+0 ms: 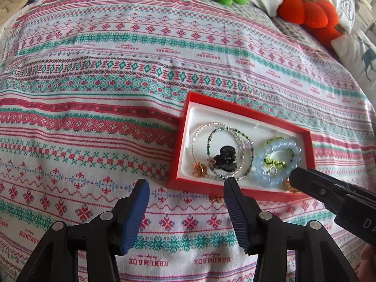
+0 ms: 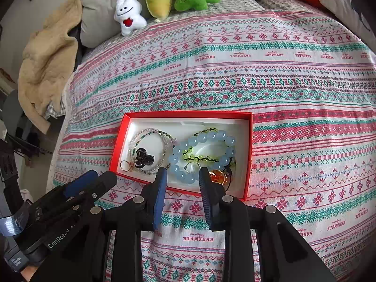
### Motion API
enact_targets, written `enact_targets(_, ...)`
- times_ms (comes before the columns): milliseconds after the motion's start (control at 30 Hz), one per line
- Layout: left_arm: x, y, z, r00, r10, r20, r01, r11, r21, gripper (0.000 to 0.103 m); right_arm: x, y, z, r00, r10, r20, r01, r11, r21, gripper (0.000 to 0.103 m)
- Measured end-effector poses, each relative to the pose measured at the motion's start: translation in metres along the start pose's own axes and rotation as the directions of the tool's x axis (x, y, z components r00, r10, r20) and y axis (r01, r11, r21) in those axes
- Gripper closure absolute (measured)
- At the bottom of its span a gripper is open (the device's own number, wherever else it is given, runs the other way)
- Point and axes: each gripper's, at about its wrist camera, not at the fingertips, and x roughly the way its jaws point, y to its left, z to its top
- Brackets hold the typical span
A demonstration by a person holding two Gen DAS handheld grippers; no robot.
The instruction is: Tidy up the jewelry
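Hovering over the near edge of the shallow red cardboard box with a white liner [image 2: 248, 155], both grippers are sitting empty, so the work seems to be between pieces: most of the jewelry is already lying inside the box on the patterned red, green and white bedspread [image 1: 94, 94]. The left gripper [image 1: 186, 188] is standing well open with nothing between its blue pads, near and left of the box; the right gripper [image 2: 183, 178] is parted more narrowly, its tips over the near rim and not pressing on anything. Inside, the pale blue round-bead bracelet [image 2: 199, 138] is lying flat at the right, over a thin green-and-black beaded band [image 2: 202, 157]; the clear and green seed-bead strands [image 1: 211, 136] are looping at the left around a small black hair claw [image 1: 224, 158]. One small gold-coloured ring or charm [image 1: 216, 198] is lying outside, on the bedspread just beside the near wall, and probably needs picking next: a narrow, low pinch. The box's long axis is running left to right in the right wrist view, its open side facing up.
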Motion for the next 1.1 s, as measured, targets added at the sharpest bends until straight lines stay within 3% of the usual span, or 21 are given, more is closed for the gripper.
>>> enact_targets(67,-0.001,0.0,-0.004,1.0,0.014,-0.011,-0.014,1.0,0.006,0.035,-0.004,-0.001,-0.004,1.0,-0.005,-0.004,0.005,1.0,-0.006,0.068)
enact_targets(167,-0.001,0.001,-0.011,0.999,0.03,-0.028,-0.03,1.0,0.008,0.024,-0.01,-0.004,-0.011,1.0,-0.016,-0.008,0.016,1.0,-0.015,0.053)
enact_targets(267,0.002,0.002,-0.017,0.997,0.036,-0.062,-0.036,0.999,0.003,0.021,-0.013,-0.006,-0.019,0.999,-0.034,-0.025,0.033,0.999,-0.024,0.048)
enact_targets(600,0.016,0.006,-0.036,0.987,0.039,-0.156,-0.04,0.999,-0.003,0.021,0.007,-0.021,-0.041,0.989,-0.08,-0.124,0.079,0.997,-0.017,0.048)
enact_targets(1000,0.03,-0.007,-0.045,0.987,0.069,-0.147,-0.06,0.996,0.067,0.021,0.039,-0.026,-0.038,0.981,-0.097,-0.17,0.099,0.995,0.006,0.048)
enact_targets(1100,0.033,-0.01,-0.044,0.987,0.052,-0.151,-0.04,0.996,0.084,0.026,0.046,-0.026,-0.033,0.982,-0.088,-0.168,0.092,0.996,0.017,0.05)
